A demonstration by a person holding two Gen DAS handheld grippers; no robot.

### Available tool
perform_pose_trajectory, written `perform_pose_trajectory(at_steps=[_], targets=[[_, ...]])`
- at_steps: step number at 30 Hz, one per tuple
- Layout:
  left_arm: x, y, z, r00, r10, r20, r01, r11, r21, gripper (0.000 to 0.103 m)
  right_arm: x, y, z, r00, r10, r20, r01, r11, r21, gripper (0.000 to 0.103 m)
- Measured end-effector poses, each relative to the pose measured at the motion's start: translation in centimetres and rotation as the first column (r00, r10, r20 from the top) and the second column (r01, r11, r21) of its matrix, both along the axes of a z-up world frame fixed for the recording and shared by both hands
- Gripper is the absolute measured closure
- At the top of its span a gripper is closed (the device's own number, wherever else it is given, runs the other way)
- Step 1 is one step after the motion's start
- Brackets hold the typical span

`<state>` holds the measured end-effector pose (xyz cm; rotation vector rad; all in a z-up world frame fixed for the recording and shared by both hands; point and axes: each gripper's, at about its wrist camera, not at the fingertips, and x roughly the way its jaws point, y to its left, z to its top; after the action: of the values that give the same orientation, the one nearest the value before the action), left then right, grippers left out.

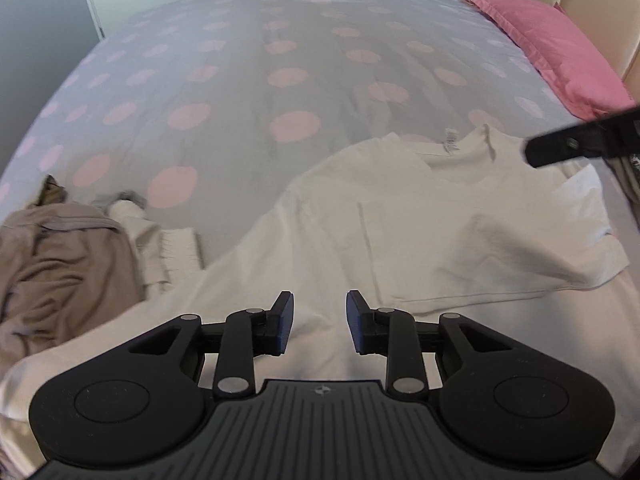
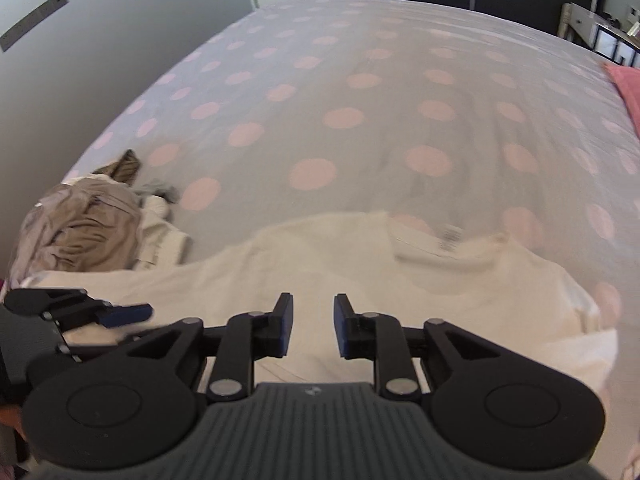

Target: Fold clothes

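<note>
The shirt (image 1: 420, 236), cream-white, lies spread on the bed (image 1: 240, 80), a grey cover with pink dots, at the near side of it. In the left wrist view its collar (image 1: 460, 152) points away from the camera with a label showing inside, and one sleeve (image 1: 520, 256) is folded in across the chest, its hem running along the near part of the body. The left gripper (image 1: 320, 322) hovers over the shirt's lower half with its jaws apart and nothing between them; whether the fingers touch the cloth cannot be told. A black finger of the right gripper (image 1: 580, 144) reaches in from the right edge above the shirt's shoulder; its state cannot be told from here. To the left of the shirt sits a pile (image 1: 68, 264) of crumpled tan and pale clothes, its edge touching the shirt. A pink pillow (image 1: 560, 48) lies at the far right by a beige headboard (image 1: 600, 4). In the right wrist view, which is blurred, the shirt (image 2: 340, 276) again fills the near bed (image 2: 360, 80), collar and label to the right. The right gripper (image 2: 314, 326) hangs over it with a moderate gap, empty. The left gripper (image 2: 124, 314) shows at the left edge, low over the shirt's edge. The pile (image 2: 92, 228) lies beyond it.
</note>
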<state>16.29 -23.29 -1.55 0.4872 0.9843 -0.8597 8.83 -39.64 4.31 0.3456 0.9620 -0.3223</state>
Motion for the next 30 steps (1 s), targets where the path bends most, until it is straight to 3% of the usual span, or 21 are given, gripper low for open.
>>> perform_pose_trajectory(at_steps=[7, 11, 14, 17, 20, 24, 28, 30], targets=[[-1.3, -3.3, -3.4, 0.994, -0.038, -0.099, 0.042, 0.998, 0.039, 0.075, -10.7, -6.6, -4.1, 0.977, -0.187, -0.106, 0.187, 0.982, -0.014, 0.076], [-1.3, -5.1, -5.5, 0.992, -0.003, -0.127, 0.011, 0.998, 0.063, 0.075, -16.3, -10.7, -7.0, 0.927, -0.353, -0.126, 0.363, 0.930, 0.065, 0.075], [-1.2, -6.3, -7.0, 0.989, 0.027, -0.144, -0.014, 0.996, 0.089, 0.075, -19.6, -13.2, -8.8, 0.873, -0.472, -0.123, 0.485, 0.865, 0.129, 0.075], [-1.2, -7.3, -8.5, 0.987, 0.049, -0.154, -0.029, 0.991, 0.132, 0.075, -21.3, -14.7, -9.9, 0.848, -0.516, -0.123, 0.528, 0.844, 0.093, 0.074], [-1.4, -7.7, -9.0, 0.989, 0.043, -0.139, -0.022, 0.988, 0.150, 0.078, -22.6, -15.6, -11.2, 0.854, -0.497, -0.152, 0.508, 0.860, 0.040, 0.074], [-1.2, -7.7, -8.6, 0.987, 0.065, -0.144, -0.048, 0.991, 0.123, 0.100, -23.4, -15.7, -12.8, 0.885, -0.424, -0.194, 0.440, 0.897, 0.048, 0.070], [-0.9, -7.2, -6.7, 0.989, 0.078, -0.127, -0.070, 0.995, 0.065, 0.101, -23.7, -14.9, -14.0, 0.915, -0.347, -0.207, 0.371, 0.924, 0.090, 0.070], [-0.6, -6.8, -5.1, 0.987, 0.091, -0.131, -0.091, 0.996, 0.005, 0.101, -23.4, -14.3, -14.2, 0.923, -0.327, -0.203, 0.345, 0.937, 0.060, 0.069]])
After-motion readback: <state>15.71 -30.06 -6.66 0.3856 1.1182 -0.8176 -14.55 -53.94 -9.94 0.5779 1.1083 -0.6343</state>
